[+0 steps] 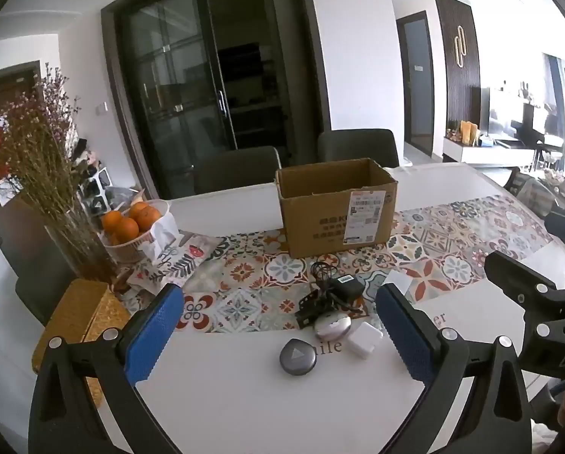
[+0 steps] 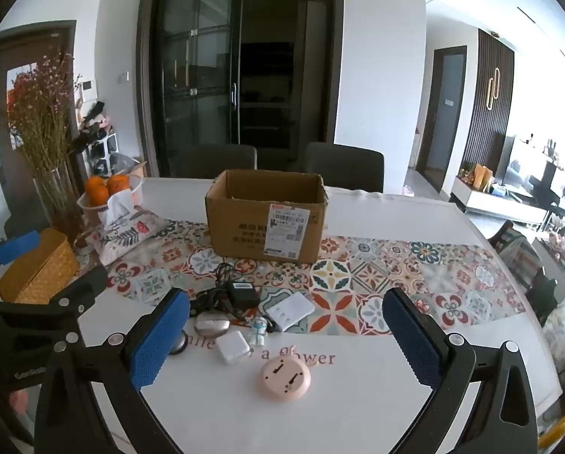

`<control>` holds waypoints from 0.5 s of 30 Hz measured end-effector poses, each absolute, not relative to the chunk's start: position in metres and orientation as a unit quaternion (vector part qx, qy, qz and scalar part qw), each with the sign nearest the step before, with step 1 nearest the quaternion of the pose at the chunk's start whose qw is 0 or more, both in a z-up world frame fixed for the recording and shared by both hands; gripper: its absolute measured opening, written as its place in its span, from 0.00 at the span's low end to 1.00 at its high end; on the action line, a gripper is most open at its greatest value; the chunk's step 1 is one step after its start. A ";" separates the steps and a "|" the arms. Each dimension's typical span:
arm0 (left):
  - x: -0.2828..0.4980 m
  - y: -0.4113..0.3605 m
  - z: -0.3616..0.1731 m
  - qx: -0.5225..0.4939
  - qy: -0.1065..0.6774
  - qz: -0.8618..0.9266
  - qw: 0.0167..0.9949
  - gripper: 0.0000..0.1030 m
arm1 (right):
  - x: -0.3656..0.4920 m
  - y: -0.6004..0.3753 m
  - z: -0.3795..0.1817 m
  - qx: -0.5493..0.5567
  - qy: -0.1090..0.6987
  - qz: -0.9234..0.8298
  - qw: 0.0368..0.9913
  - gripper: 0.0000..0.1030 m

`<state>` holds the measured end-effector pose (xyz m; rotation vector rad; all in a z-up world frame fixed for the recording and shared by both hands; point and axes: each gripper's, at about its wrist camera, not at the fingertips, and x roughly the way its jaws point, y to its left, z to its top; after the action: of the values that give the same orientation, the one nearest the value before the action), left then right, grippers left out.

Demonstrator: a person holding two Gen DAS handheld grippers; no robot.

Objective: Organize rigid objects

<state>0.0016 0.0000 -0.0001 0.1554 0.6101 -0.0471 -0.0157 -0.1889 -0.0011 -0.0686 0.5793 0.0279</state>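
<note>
Dining-room desk (image 2: 377,397) with a tiled runner carries an empty-looking box (image 2: 265,215), and the clutter lies just in front of it: black adapter (image 2: 242,293), white charger (image 2: 232,347), grey puck (image 1: 298,355), pink disc (image 2: 285,377), small figurine (image 2: 259,330). Both left tongs (image 1: 278,336) and right tongs (image 2: 286,336) hover apart, holding nothing. Judging by this, no item is boxed yet; next, close on one piece nearest the box's front and lift it in.

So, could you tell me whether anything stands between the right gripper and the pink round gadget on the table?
Nothing visible does. The right gripper hangs open above the bare white table, and the pink round gadget lies alone just ahead of its fingers; the white charger and small figurine sit farther off.
</note>
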 end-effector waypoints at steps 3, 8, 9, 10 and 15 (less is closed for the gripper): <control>0.004 0.004 0.002 0.072 0.298 -0.019 0.952 1.00 | -0.019 -0.190 0.000 -0.021 0.278 0.016 0.960 0.99; 0.000 -0.006 -0.001 0.079 0.289 -0.017 0.954 1.00 | -0.017 -0.191 -0.001 -0.019 0.287 0.018 0.958 0.99; 0.001 -0.006 -0.001 0.077 0.289 -0.017 0.954 1.00 | -0.016 -0.192 -0.001 -0.020 0.287 0.019 0.958 0.99; -0.002 -0.005 0.000 0.076 0.288 -0.018 0.955 1.00 | -0.018 -0.189 -0.001 -0.021 0.285 0.017 0.958 0.99; -0.004 -0.001 0.002 0.074 0.288 -0.020 0.955 1.00 | -0.016 -0.193 -0.004 -0.022 0.288 0.020 0.957 0.99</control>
<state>-0.0042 -0.0006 0.0018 0.1498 0.5845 -0.0396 -0.0161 -0.1932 -0.0036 -0.0443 0.5838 0.0402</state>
